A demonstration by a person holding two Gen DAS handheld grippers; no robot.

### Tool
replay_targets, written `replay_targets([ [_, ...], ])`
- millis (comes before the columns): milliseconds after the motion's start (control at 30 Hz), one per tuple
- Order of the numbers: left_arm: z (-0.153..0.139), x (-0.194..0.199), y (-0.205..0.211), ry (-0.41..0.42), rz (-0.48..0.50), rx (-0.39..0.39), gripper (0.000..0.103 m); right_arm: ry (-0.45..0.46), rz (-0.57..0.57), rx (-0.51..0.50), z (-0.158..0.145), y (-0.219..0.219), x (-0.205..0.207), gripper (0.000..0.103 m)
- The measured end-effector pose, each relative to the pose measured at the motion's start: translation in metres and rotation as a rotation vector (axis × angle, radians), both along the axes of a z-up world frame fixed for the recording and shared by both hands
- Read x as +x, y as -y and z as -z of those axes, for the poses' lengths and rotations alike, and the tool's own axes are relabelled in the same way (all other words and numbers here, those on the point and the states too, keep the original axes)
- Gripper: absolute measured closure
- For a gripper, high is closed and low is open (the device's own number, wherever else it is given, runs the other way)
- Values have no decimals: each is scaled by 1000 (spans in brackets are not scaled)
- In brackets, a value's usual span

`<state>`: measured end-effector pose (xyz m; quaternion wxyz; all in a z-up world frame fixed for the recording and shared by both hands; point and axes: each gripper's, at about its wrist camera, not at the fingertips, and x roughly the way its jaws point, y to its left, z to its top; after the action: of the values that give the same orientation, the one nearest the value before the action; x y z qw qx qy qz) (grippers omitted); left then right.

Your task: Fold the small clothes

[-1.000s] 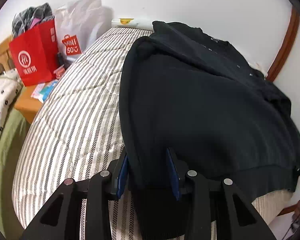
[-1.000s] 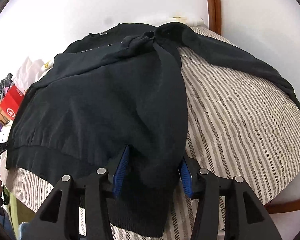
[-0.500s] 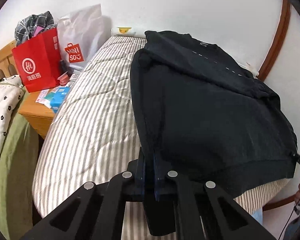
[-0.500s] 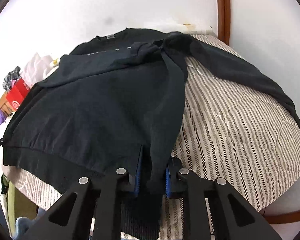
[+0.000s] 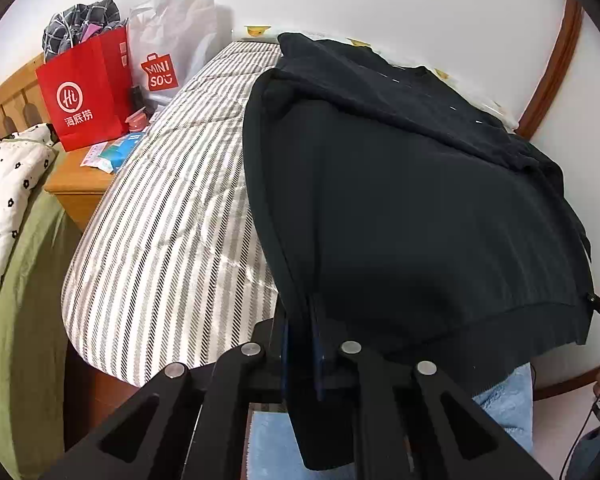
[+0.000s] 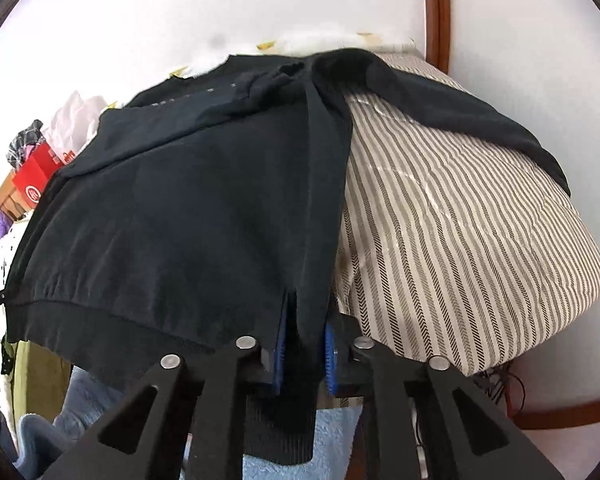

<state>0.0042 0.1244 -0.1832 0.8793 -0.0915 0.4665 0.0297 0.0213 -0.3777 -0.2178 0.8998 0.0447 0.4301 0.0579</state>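
While both grippers bite the hem, a fold begins.
Sweater: black sweater [image 5: 400, 208] lies on the striped mattress [image 5: 172, 208], near hem overhanging the edge.
Left gripper [image 5: 300, 344]: clenched on the left hem corner (gaping a second ago).
Right gripper [image 6: 304, 356]: grasping the right corner, jaws opening slightly.
Meaning: ready to lift toward the far collar.

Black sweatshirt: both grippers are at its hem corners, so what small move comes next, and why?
Probably lift both hem corners together and carry them toward the collar. The left gripper is shut on one corner of the black sweatshirt; the right gripper, jaws opening slightly, presses the other.
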Motion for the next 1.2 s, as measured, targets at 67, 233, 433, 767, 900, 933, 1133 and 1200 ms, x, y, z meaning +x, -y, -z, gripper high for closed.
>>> replay_targets([
  [67, -3, 3, -2, 7, -17, 6, 88, 12, 27, -26, -9, 2, 0, 75],
  [233, -15, 21, -11, 41, -48, 10, 73, 116, 24, -57, -51, -6, 16, 61],
  [433, -34, 62, -20, 69, -54, 40, 58, 174, -71, -9, -87, -68, 89, 57],
  [767, -40, 154, -56, 88, -81, 39, 57, 190, -275, 48, -113, -216, 206, 57],
  [900, -27, 187, -63, 65, -79, 34, 57, 174, -329, 53, -108, -258, 251, 57],
  [933, -21, 194, -62, 55, -70, 35, 57, 166, -340, 54, -105, -267, 262, 57],
  [1133, 0, 213, -58, 28, -13, 59, 78, 139, -407, 51, -90, -318, 305, 57],
  [1200, 2, 214, -59, 28, 7, 50, 87, 132, -427, 53, -87, -336, 317, 57],
])
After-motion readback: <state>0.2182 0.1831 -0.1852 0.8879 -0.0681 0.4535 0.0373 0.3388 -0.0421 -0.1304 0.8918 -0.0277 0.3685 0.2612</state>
